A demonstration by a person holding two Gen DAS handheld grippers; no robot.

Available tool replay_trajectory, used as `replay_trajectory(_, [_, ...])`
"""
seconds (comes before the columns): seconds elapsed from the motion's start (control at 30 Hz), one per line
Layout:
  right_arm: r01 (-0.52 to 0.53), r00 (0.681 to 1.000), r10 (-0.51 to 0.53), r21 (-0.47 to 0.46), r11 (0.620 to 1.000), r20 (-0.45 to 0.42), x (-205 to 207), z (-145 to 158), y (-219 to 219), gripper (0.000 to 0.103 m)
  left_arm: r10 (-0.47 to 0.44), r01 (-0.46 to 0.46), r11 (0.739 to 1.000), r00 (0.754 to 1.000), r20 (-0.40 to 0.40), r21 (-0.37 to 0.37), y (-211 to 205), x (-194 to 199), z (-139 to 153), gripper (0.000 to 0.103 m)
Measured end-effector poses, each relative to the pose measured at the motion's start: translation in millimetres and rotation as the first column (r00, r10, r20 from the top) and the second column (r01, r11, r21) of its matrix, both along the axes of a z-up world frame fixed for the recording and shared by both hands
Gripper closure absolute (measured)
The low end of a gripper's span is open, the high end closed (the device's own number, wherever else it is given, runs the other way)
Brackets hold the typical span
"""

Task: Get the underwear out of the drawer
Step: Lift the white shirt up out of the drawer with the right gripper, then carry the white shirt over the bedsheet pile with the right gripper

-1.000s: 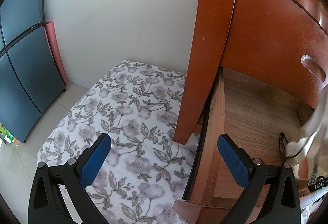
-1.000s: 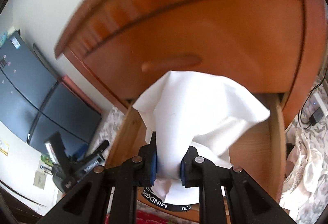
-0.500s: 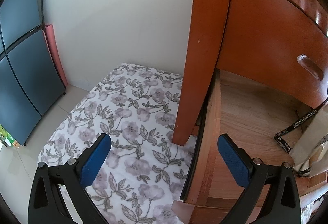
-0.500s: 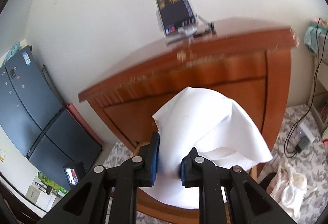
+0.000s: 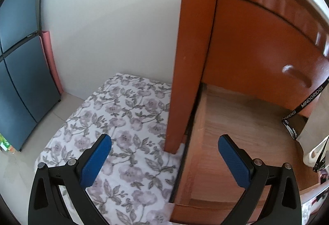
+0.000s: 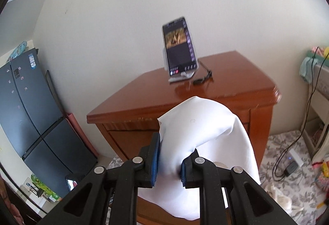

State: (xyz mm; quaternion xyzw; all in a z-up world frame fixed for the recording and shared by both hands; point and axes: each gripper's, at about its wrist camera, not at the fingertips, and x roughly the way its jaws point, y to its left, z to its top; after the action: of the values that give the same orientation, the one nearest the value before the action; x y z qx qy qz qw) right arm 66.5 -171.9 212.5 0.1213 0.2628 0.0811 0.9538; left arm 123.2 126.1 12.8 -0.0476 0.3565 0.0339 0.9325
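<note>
While waiting wide open and empty beside the open drawer (image 5: 242, 132), left claw (image 5: 164, 153) pointing at its bare wood. Right claw (image 6: 168, 160) squeezing the white underwear (image 6: 205, 132), dangling up out of the drawer, hanging long-ways down, right by this claw.

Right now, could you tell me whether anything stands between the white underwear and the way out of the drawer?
Nothing visible does. The right gripper is shut on the white underwear, which hangs in front of the dresser, above the open drawer.
</note>
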Motion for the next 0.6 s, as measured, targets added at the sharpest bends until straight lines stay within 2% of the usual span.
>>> replay_trajectory(0.1, [0.026,0.999,-0.026,-0.015,1.000,0.035,-11,12,-10,0.085,-0.029,0.029,0.999,0.999,0.018,-0.022,-6,-2,5,0.000])
replay_trajectory(0.2, [0.061,0.996,-0.059,-0.024,0.998,0.072,-23,26,-20,0.085,-0.049,0.049,0.999,0.998,0.032,-0.005,-14,-3,8,0.000])
replay_trajectory(0.4, [0.174,0.974,-0.155,-0.109,0.979,0.164,-59,49,-38,0.085,-0.075,0.076,0.997,0.996,0.052,-0.017,-27,-2,12,0.000])
replay_trajectory(0.5, [0.246,0.958,-0.221,-0.127,0.961,0.181,-76,50,-54,0.085,-0.087,0.087,0.996,0.995,0.048,0.002,-35,-2,11,0.000])
replay_trajectory(0.6, [0.314,0.943,-0.295,-0.117,0.942,0.155,-89,45,-74,0.085,-0.098,0.098,0.995,0.994,0.045,0.016,-40,-2,11,0.000])
